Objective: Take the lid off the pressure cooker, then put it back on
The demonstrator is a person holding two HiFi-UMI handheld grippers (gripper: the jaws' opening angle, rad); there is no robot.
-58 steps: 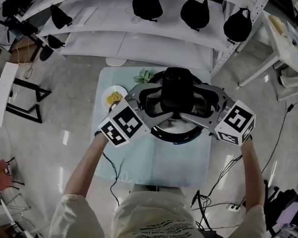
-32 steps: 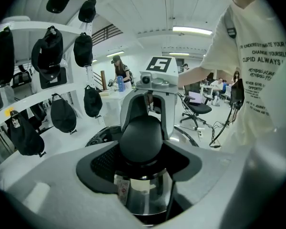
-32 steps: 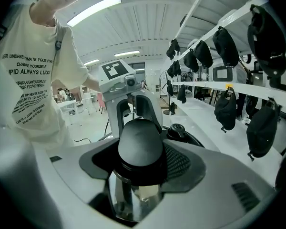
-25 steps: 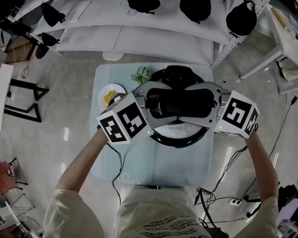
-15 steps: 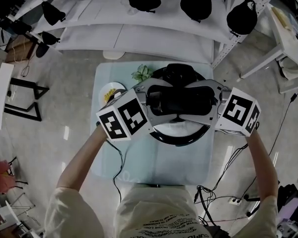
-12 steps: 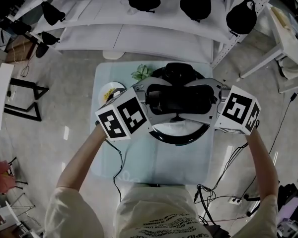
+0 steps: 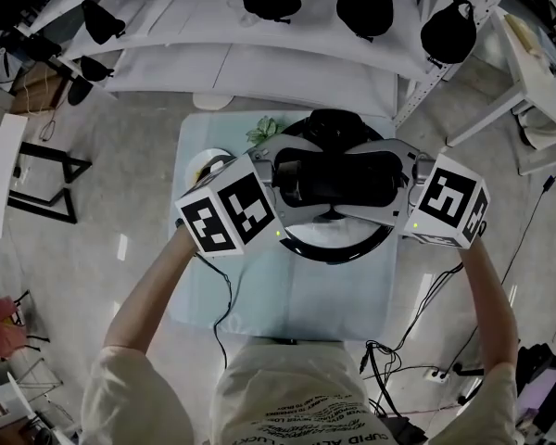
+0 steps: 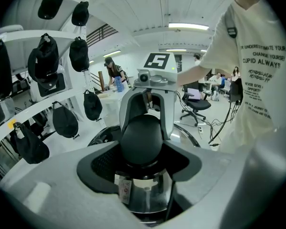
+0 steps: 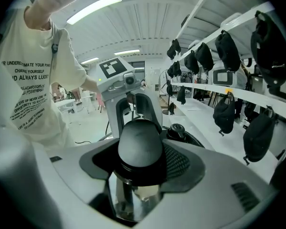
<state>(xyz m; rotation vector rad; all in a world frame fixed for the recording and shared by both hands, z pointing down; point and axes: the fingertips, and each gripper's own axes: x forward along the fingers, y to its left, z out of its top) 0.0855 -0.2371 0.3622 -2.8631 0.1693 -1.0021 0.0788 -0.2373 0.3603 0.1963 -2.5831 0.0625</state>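
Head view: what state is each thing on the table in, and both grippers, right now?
Left gripper: shut on one end of the lid handle.
Right gripper: shut on the other end.
Lid: held by its handle; I cannot tell whether it is clear of the cooker.
Cooker: upright on the table.
Plate: holds yellow food, partly hidden by the left gripper.

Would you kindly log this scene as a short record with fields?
left gripper: shut on one end of the lid handle
right gripper: shut on its other end
lid handle: black, crosswise between both grippers
pressure cooker: on the table, under the grippers
lid seated or lifted: cannot tell
also on table: plate, green plant
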